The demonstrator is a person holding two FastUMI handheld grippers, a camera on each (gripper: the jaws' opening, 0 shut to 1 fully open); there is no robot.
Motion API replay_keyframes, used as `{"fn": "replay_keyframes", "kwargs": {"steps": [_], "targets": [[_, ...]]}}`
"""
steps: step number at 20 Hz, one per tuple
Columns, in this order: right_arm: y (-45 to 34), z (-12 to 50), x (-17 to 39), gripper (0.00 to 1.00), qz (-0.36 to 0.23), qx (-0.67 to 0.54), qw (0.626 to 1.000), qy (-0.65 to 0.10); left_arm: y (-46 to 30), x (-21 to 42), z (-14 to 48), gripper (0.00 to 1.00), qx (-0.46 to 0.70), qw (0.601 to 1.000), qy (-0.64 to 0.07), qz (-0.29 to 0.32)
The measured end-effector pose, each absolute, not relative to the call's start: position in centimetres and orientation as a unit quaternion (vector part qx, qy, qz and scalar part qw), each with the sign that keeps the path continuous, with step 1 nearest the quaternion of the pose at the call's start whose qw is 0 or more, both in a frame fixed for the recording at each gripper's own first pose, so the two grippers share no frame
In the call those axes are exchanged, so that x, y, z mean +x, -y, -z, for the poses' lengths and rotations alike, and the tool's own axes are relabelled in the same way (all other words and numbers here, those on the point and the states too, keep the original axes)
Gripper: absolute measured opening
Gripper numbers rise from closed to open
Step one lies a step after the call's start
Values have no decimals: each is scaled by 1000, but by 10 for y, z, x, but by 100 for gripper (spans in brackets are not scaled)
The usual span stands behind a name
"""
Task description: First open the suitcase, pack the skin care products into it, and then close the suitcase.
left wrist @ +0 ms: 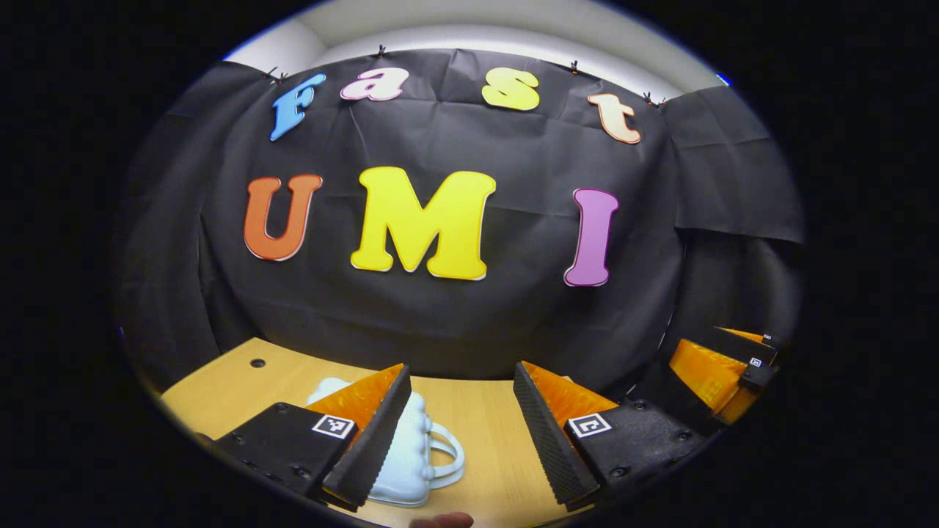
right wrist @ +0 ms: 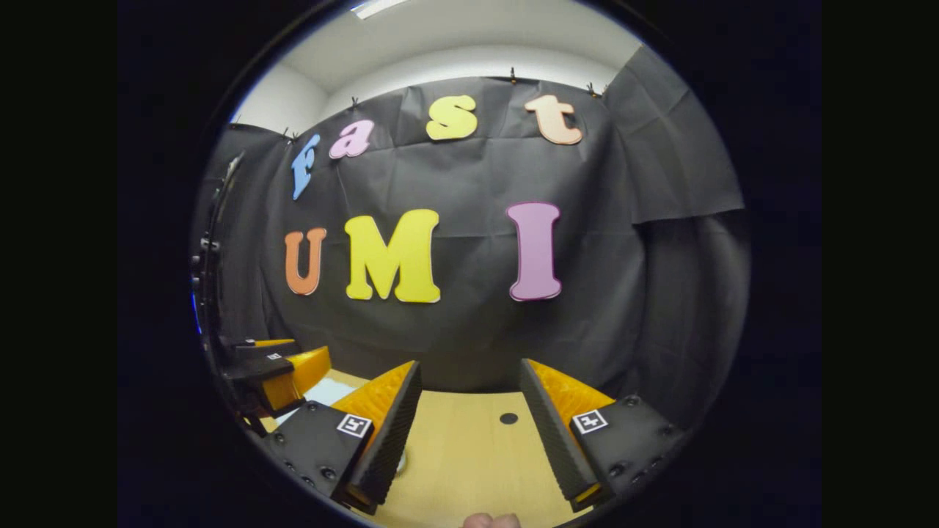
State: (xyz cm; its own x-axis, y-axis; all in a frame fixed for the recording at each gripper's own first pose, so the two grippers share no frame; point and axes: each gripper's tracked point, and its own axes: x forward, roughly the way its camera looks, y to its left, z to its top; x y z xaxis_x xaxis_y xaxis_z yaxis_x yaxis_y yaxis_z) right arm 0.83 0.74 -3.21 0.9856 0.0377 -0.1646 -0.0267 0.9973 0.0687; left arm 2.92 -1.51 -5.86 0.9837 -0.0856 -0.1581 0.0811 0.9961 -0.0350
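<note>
Two hand-held grippers, left gripper (left wrist: pixel 462 429) and right gripper (right wrist: pixel 469 425), each with two ribbed black wedge pads spread apart and holding nothing, one glossy white suitcase (left wrist: pixel 407 458) with loop handle lying on wooden table (left wrist: pixel 484 433) behind the left gripper's left finger, one round hole (right wrist: pixel 508 419) in tabletop

A recording booth: black cloth wall (left wrist: pixel 469 308) behind a wooden table (left wrist: pixel 484 425).

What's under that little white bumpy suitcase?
The white suitcase sits on the light wooden table. The left gripper hangs open above it, and one finger covers its left side, so that part stays hidden. The suitcase looks closed, so its inside is hidden too.
</note>
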Motion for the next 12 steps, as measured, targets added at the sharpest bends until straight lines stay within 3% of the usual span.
{"fn": "replay_keyframes", "kwargs": {"steps": [12], "targets": [[-52,24,-9,81,-24,33,996,-82,-25,1,33,92,-1,999,-51,17]]}}
